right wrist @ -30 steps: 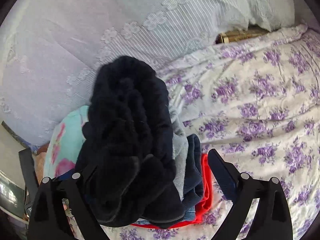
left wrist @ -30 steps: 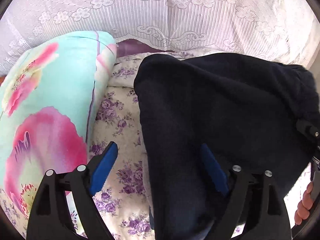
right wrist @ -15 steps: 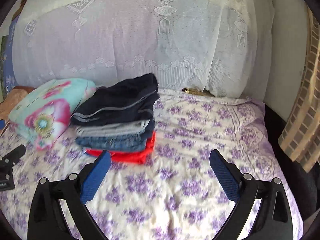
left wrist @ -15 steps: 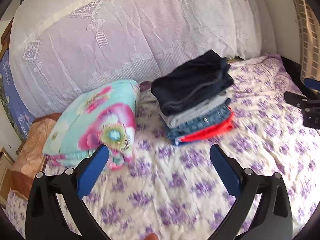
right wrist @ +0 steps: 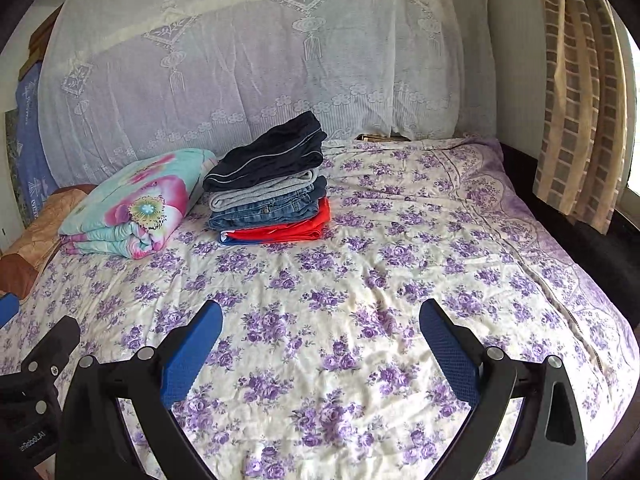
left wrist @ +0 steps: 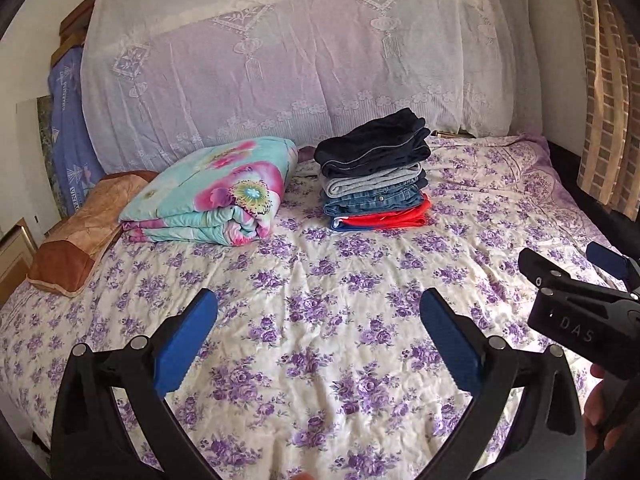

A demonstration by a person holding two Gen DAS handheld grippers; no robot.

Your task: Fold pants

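A: Dark navy pants (left wrist: 374,142) now sit folded on top of the stack (left wrist: 376,196), upper middle of both views, on the bed (left wrist: 320,280). A second ago the dark cloth filled both views, lying between the jaws of each gripper. Now both views show the whole bed from well back.

B: And the grippers?

A: Left gripper (left wrist: 320,340) stands wide with only sheet showing between its blue pads; its jaws have just been opening. Right gripper (right wrist: 320,340) is also wide and empty, low in its frame.

B: So this pair is done?

A: I judge so: placed, let go.

B: Anything unclear?

A: The stack's far side is hidden. Whether unfolded pants wait elsewhere is out of frame. A hand (left wrist: 600,412) is cut off at the lower right edge. Beside the stack, to the left, lies a quilt (left wrist: 212,192).
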